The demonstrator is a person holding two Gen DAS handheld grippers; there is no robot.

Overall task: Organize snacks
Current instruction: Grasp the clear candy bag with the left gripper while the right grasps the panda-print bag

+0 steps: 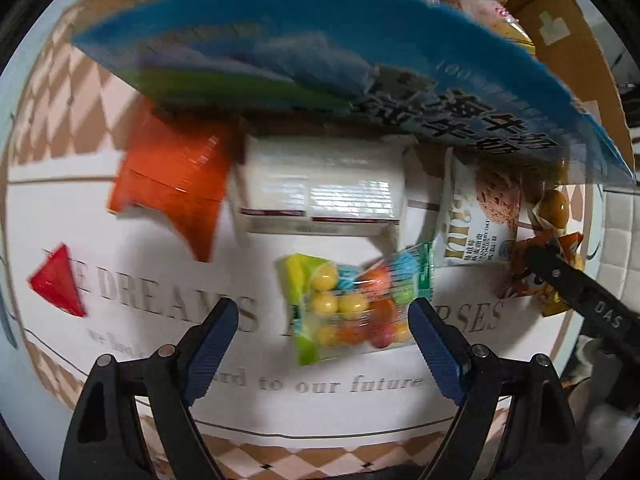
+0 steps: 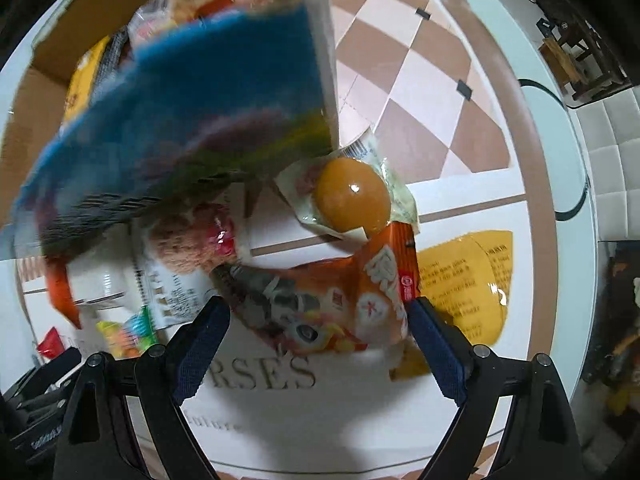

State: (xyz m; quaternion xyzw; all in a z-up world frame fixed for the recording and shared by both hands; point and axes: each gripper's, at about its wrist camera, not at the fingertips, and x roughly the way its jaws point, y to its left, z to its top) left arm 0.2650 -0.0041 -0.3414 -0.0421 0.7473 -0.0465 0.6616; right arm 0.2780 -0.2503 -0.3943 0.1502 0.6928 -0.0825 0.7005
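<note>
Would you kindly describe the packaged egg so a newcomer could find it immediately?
Start at the cardboard box behind the snacks. Just right of its front corner, above the orange snack bag, lies the packaged egg. It alone is a smooth brown oval in clear wrap.

The tablecloth (image 1: 280, 412) carries large grey serif capitals reading "DREAMS" at its left part and "RSES" toward its right edge, with a smaller line below ending "to our future"; the right wrist view shows the same "RSES" and "future". The right gripper's arm (image 1: 592, 304), entering at the right edge, is marked "DAS". The blue snack bag (image 1: 320, 40) bears dark Chinese characters, blurred beyond reading. Other packet print is illegible.
</note>
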